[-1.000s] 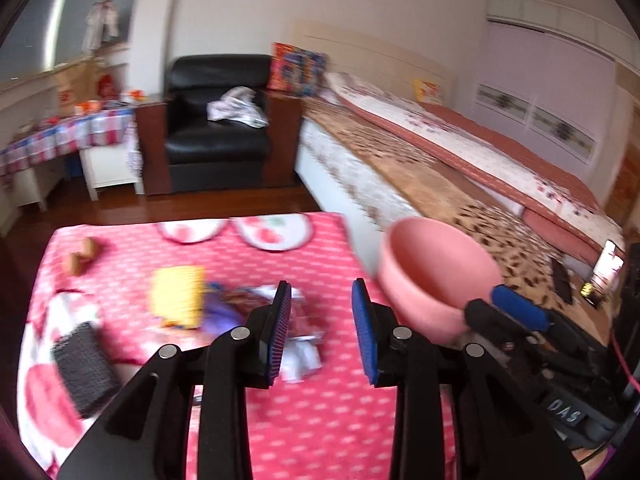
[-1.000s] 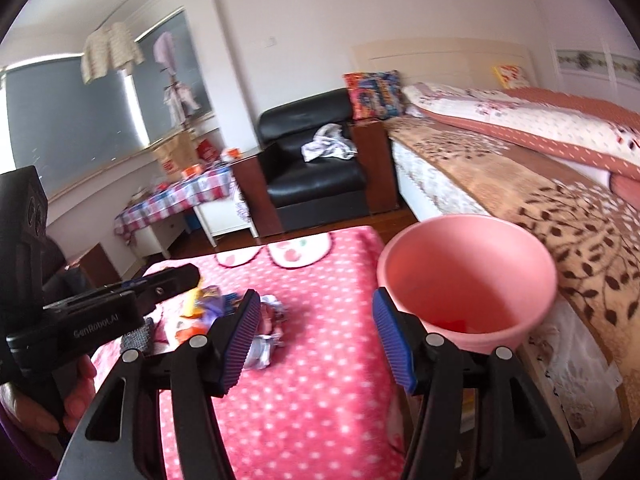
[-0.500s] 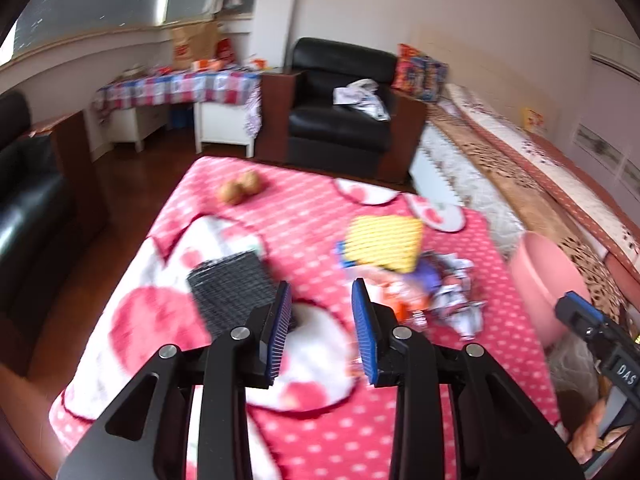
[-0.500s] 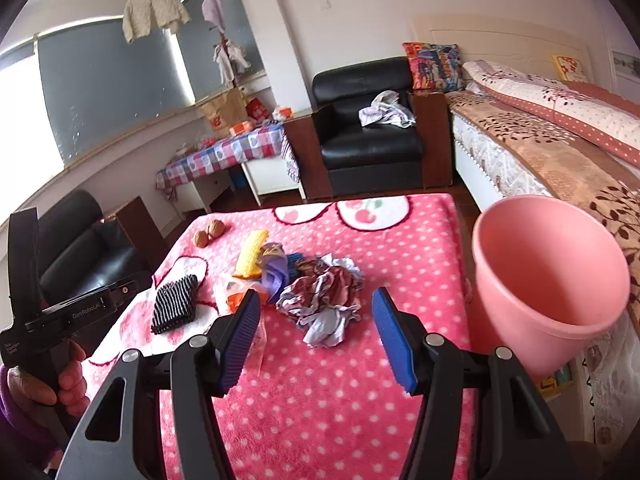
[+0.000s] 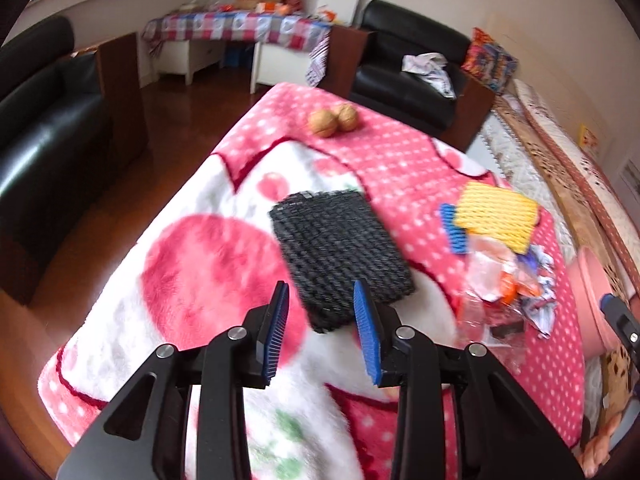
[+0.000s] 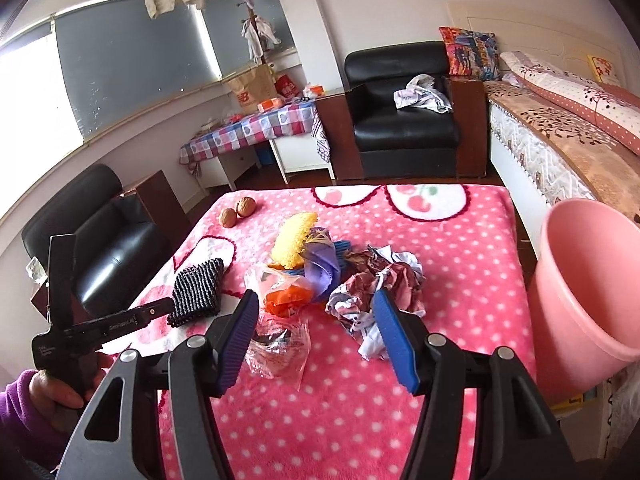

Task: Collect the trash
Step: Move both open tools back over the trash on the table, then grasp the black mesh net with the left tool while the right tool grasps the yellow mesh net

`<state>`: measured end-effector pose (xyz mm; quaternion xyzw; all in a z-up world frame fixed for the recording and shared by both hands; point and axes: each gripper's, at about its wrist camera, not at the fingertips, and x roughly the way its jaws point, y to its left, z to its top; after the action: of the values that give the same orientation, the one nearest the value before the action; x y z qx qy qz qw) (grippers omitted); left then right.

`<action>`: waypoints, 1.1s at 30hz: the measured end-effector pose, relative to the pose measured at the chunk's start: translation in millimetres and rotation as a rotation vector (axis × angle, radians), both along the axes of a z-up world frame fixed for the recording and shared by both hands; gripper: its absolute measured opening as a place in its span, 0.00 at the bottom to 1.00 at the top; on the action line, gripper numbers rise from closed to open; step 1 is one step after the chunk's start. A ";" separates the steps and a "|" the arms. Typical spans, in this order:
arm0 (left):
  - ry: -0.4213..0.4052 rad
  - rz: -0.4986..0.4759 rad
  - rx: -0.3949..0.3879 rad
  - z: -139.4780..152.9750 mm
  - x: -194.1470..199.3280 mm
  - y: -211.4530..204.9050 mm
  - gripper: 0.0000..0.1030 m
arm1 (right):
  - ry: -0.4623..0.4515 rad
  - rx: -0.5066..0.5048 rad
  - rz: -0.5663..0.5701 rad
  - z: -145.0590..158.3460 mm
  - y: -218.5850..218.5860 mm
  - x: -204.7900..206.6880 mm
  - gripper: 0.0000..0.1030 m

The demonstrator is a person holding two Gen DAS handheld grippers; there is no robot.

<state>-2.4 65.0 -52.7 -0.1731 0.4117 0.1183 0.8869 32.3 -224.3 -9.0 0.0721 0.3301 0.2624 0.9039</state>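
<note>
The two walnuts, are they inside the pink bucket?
No, the walnuts lie on the pink blanket, far from the bucket.

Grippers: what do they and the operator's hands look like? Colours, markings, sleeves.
Both are black plastic frames with silver bolts and ribbed blue finger pads. The left gripper has small white lettering along its body in the right wrist view. The left hand is bare under a purple sleeve. No cables visible.

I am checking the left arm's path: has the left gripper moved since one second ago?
Yes. The left gripper swung left, from the pink bin to the black knitted cloth.
</note>
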 end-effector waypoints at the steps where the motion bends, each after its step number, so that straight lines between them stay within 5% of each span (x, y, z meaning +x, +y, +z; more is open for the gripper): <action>1: 0.005 0.006 -0.011 -1.5 1.2 1.9 0.33 | 0.003 0.002 0.002 -0.2 1.9 3.0 0.60; 6: 0.029 0.024 -0.053 -7.2 11.0 4.9 0.33 | 0.002 -0.006 0.024 0.6 13.8 15.0 0.60; 14: 0.050 0.052 -0.018 -12.8 19.9 5.5 0.33 | -0.008 -0.015 0.057 4.5 32.1 36.5 0.60; 16: 0.041 0.049 -0.023 -13.2 19.6 6.3 0.27 | -0.008 -0.019 0.063 4.8 37.5 42.9 0.60; 18: 0.033 0.036 -0.024 -11.8 20.4 6.1 0.12 | -0.001 -0.017 0.069 4.5 41.7 49.8 0.59; 20: 0.024 0.034 -0.017 -8.8 19.8 6.3 0.09 | 0.012 -0.015 0.074 2.8 45.7 57.6 0.56; 26: -0.041 0.025 -0.010 5.9 10.8 13.1 0.08 | 0.039 -0.021 0.080 -2.1 56.1 79.1 0.54; 33: -0.100 -0.004 0.004 22.7 8.2 11.5 0.08 | 0.098 -0.029 0.074 -14.5 68.7 97.7 0.41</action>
<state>5.8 76.5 -30.0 -0.1761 0.3671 0.1088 0.9069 130.1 -155.6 -23.5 0.0593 0.3801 0.2872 0.8772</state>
